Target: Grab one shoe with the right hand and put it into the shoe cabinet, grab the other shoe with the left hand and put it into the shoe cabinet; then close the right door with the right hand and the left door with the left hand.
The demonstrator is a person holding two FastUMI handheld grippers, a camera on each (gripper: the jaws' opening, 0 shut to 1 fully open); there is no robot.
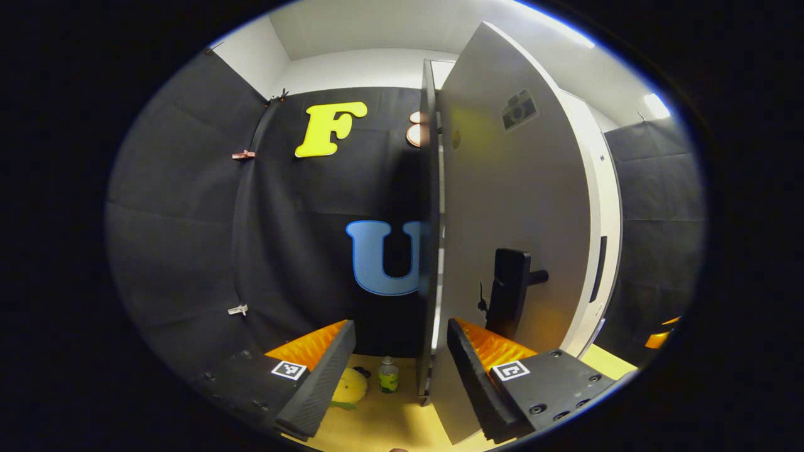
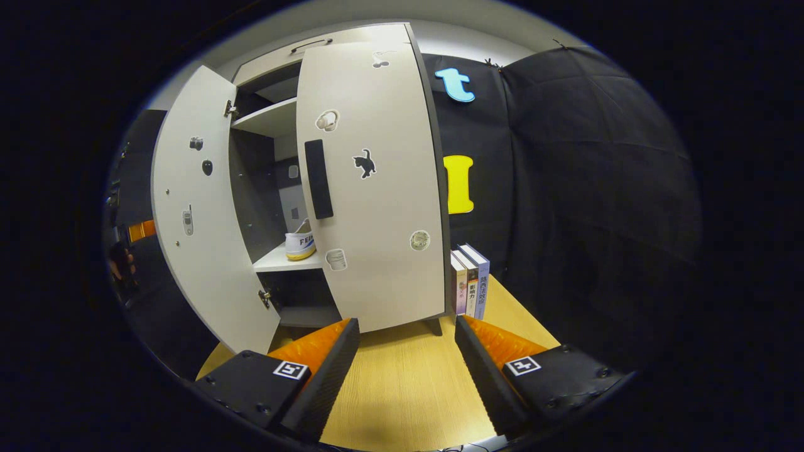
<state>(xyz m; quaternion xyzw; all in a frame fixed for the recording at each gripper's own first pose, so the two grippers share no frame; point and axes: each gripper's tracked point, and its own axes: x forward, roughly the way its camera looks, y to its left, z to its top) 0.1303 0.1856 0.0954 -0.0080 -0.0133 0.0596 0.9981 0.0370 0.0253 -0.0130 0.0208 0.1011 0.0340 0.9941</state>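
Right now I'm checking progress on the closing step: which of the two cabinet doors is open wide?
The left door, swung far out from the cabinet. The right door, with the cat sticker, is nearly shut, leaving a gap that shows a shoe on the shelf.

You worked in a staged recording booth, not a home: black cloth (image 2: 597, 188) walled it, and a small cabinet (image 2: 370, 188) with books (image 2: 470, 279) beside it stood on a wooden counter (image 2: 408, 376).
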